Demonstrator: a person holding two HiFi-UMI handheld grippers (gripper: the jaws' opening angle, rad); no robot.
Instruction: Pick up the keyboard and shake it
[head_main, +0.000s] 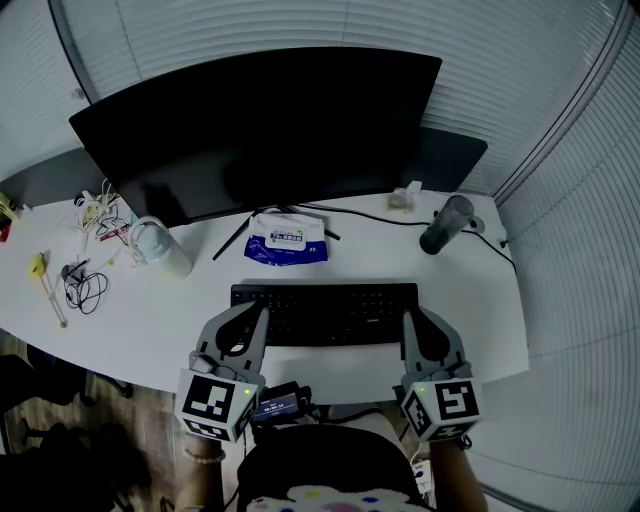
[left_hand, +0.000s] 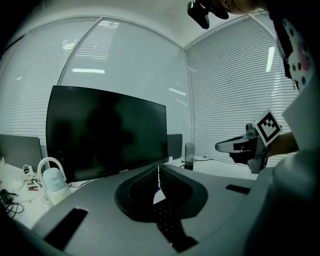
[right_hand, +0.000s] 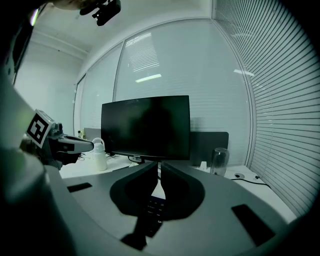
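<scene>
A black keyboard (head_main: 325, 312) lies flat on the white desk (head_main: 160, 325), in front of the monitor. My left gripper (head_main: 262, 314) points at the keyboard's left end, with its tips over the keys. At the right end my right gripper (head_main: 408, 320) does the same. In the left gripper view the left gripper (left_hand: 158, 167) has its jaws together at the tips, and keys of the keyboard (left_hand: 165, 217) show below them. The right gripper (right_hand: 160, 165) looks the same in its own view, jaws meeting above the keyboard (right_hand: 154, 210). Neither holds anything.
A wide dark monitor (head_main: 260, 130) stands behind the keyboard, with a blue wipes pack (head_main: 287, 240) at its foot. A white bottle (head_main: 160, 247) and loose cables (head_main: 85, 285) lie at the left. A dark tumbler (head_main: 445, 225) stands at the right, near blinds.
</scene>
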